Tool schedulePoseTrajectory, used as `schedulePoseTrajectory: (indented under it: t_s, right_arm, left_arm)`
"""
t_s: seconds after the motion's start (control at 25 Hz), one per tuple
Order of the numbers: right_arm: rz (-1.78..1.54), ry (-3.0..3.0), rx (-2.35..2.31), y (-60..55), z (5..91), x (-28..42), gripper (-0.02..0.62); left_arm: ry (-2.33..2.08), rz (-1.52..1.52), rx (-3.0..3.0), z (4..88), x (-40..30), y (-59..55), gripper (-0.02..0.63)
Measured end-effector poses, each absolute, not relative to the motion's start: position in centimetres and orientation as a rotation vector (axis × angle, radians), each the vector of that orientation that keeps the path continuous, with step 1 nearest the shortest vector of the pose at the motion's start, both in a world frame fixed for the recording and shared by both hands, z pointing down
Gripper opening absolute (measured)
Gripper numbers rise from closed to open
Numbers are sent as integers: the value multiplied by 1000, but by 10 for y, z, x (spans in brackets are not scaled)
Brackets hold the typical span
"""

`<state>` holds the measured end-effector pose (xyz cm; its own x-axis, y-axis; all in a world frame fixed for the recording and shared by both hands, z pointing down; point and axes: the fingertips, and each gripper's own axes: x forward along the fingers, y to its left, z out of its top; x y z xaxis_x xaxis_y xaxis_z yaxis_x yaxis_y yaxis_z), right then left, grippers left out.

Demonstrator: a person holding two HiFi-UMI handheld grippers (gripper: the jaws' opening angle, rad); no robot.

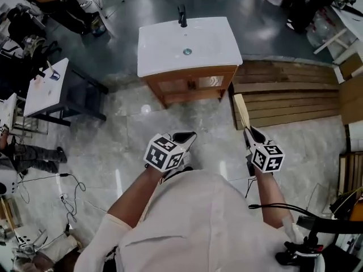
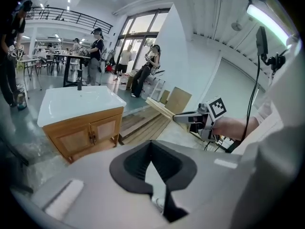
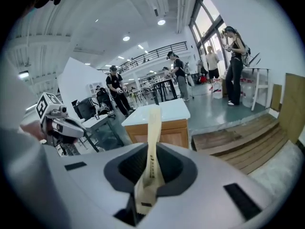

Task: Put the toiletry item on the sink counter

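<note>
The sink counter [image 1: 212,38] is a white basin top on a wooden cabinet, a few steps ahead on the floor, with a black faucet [image 1: 182,16] at its far edge. My right gripper [image 1: 250,134] is shut on the toiletry item [image 1: 240,107], a long cream flat packet that sticks out forward past the jaws. In the right gripper view the packet [image 3: 153,137] stands up between the pads, with the counter [image 3: 167,109] behind it. My left gripper [image 1: 185,137] is held beside it at waist height, jaws together with nothing in them. The left gripper view shows the counter [image 2: 66,106] and the right gripper [image 2: 183,118].
Wooden planks [image 1: 283,92] form a low platform right of the cabinet. A small white table [image 1: 42,89] stands at the left, and cables [image 1: 68,191] trail over the marble floor. Several people stand by tables behind the counter [image 3: 178,78].
</note>
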<state>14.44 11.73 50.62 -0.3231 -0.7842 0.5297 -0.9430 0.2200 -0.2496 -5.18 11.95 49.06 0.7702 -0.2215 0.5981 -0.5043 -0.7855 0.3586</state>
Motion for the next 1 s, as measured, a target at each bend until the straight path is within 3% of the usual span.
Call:
schedulePoseTrajectory:
  t_s: [0.44,1.0]
  right_arm:
    - [760,-2169,1735,-10,496,118,48]
    - [689,-2181,1707,-248,522,172,48]
  left_arm:
    - [-528,700,2447,494,-103,16,6]
    - [-697,702,2323,502,-97,-121,6]
